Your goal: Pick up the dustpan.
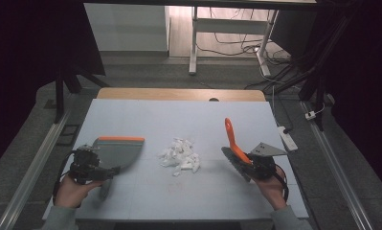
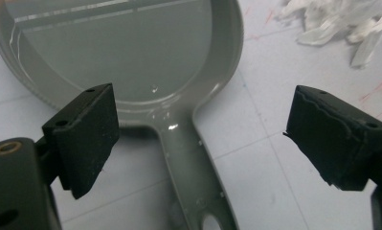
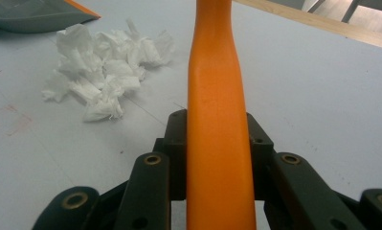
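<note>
A grey dustpan (image 1: 119, 151) with an orange front lip lies flat at the table's left. Its grey handle (image 2: 188, 158) runs back between the jaws of my left gripper (image 1: 107, 173), which stands open (image 2: 212, 139), the pads well apart and off the handle. My right gripper (image 1: 253, 166) is shut on the orange handle (image 3: 217, 72) of a brush (image 1: 232, 138), whose dark bristle head hangs low by the table at the right. A pile of white crumpled paper scraps (image 1: 180, 155) sits between dustpan and brush, also in the left gripper view (image 2: 337, 24) and the right gripper view (image 3: 102, 62).
The pale blue table (image 1: 179, 115) has a wooden strip (image 1: 179, 94) along its far edge. A white power strip (image 1: 287, 137) lies off the right edge. Metal rails run along both sides of the table, and desk legs stand beyond.
</note>
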Motion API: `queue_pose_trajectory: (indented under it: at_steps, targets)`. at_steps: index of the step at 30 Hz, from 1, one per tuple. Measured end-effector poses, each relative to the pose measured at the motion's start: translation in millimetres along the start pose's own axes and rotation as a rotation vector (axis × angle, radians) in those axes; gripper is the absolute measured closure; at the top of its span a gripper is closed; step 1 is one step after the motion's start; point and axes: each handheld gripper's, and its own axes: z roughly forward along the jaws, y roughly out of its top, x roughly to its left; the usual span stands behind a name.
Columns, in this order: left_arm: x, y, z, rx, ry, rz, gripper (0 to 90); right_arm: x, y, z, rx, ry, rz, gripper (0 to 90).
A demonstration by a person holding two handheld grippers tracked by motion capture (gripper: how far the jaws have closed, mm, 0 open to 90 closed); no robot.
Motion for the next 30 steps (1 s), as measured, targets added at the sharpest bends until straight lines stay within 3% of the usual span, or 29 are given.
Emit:
queue_pose_trajectory:
  at_steps: [10,18,24,30]
  targets:
    - [9.3,-11.3,12.7,0.073,0.023,-0.066,9.6,0.7,-1.0,0.6,0.005,-0.004,-0.006,69.8]
    - [12.3,-14.1,28.8,0.111,0.023,-0.080,9.8,1.6,-1.7,2.2,0.016,-0.006,-0.017,69.8]
    - [13.8,-14.8,32.9,0.105,0.039,-0.095,13.9,2.5,-2.2,3.1,0.023,-0.009,-0.024,69.8]
    - [12.5,-15.1,36.8,0.096,0.026,-0.103,19.1,2.6,-2.4,3.6,0.026,-0.013,-0.028,69.8]
